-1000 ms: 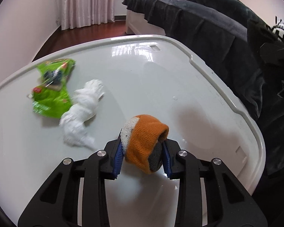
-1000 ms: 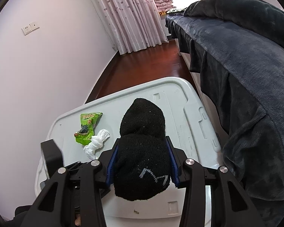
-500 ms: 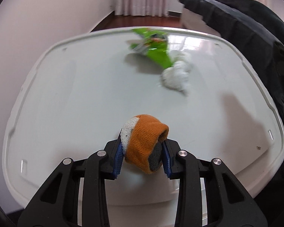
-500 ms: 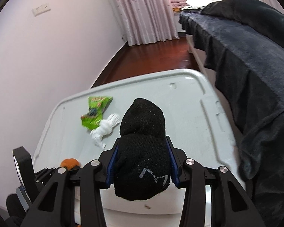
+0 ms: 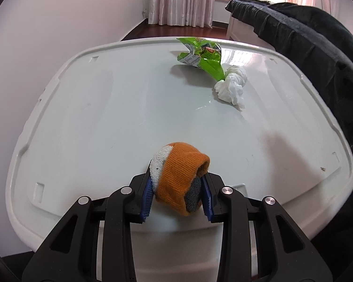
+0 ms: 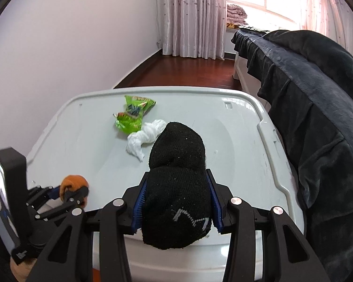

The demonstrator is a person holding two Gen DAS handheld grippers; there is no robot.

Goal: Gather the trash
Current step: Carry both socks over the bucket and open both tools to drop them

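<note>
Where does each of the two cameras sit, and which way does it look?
Left wrist: on the left tongs, shut on an orange sock; it looks down across the white lid.
Right wrist: on the right tongs, shut on a black sock; it looks across the lid toward the curtains; the left tongs show at lower left.
Both share the green wrapper and the white tissue.
</note>
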